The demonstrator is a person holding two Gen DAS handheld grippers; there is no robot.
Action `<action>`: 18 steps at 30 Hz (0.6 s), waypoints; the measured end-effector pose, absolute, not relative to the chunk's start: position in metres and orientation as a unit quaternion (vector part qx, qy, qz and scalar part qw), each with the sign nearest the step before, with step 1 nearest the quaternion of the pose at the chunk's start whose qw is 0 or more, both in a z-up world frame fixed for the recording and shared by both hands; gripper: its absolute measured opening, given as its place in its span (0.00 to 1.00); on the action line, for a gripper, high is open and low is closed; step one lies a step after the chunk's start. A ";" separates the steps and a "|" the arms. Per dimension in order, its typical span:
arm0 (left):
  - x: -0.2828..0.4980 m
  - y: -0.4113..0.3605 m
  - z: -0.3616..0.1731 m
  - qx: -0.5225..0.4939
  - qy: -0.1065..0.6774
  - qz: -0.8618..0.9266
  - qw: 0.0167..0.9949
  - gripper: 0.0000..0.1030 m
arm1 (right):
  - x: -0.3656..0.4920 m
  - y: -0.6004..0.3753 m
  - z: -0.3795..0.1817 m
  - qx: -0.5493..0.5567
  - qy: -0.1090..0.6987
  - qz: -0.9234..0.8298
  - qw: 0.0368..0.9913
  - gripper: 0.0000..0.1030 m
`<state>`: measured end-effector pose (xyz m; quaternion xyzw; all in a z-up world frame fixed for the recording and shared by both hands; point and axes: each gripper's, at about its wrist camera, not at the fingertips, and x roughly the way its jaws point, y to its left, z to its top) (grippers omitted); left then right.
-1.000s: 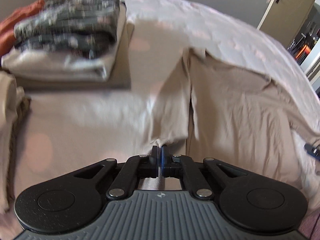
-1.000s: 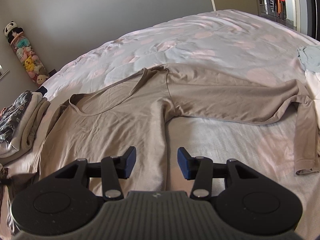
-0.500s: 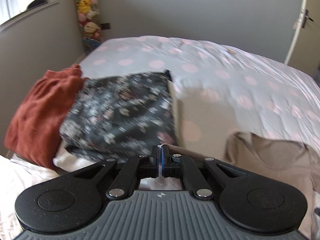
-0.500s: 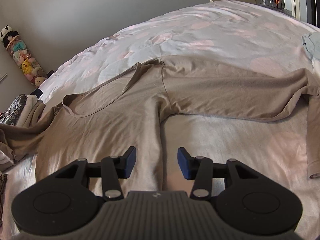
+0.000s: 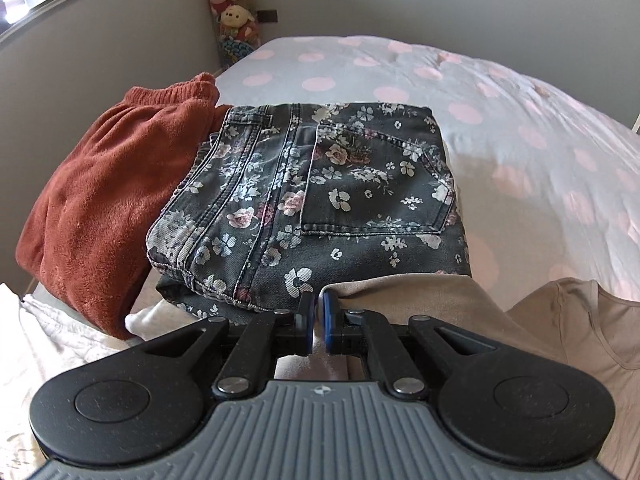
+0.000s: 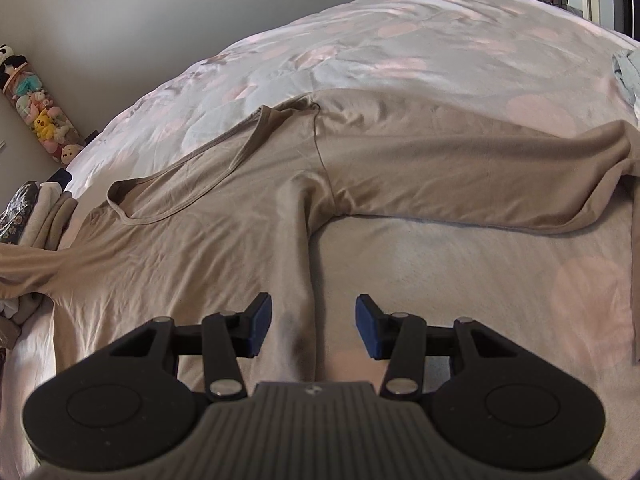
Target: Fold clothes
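Jaws of left gripper clamp the shirt sleeve over the floral jeans. Right gripper jaws open above the shirt, spread flat on the bed.

A bed with a pale, pink-dotted cover carries a beige top spread flat, one sleeve stretched sideways. At its edge lie a rust garment and floral jeans stacked on folded clothes.
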<state>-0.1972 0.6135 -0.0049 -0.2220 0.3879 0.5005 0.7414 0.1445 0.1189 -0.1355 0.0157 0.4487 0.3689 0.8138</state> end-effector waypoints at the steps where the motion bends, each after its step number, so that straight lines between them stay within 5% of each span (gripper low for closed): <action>1: -0.199 0.609 -0.003 -0.217 0.382 0.500 0.746 0.18 | 0.145 0.119 -0.136 0.017 0.449 0.369 0.814 0.49; 5: -0.203 0.577 0.014 -0.170 0.358 0.494 0.774 0.42 | 0.145 0.112 -0.133 0.029 0.446 0.363 0.817 0.50; 11: -0.203 0.511 0.021 -0.151 0.376 0.426 0.809 0.43 | 0.147 0.097 -0.128 0.060 0.449 0.346 0.822 0.50; 18: -0.191 0.428 -0.030 -0.218 0.436 0.312 0.815 0.42 | 0.144 0.086 -0.119 0.063 0.467 0.344 0.813 0.50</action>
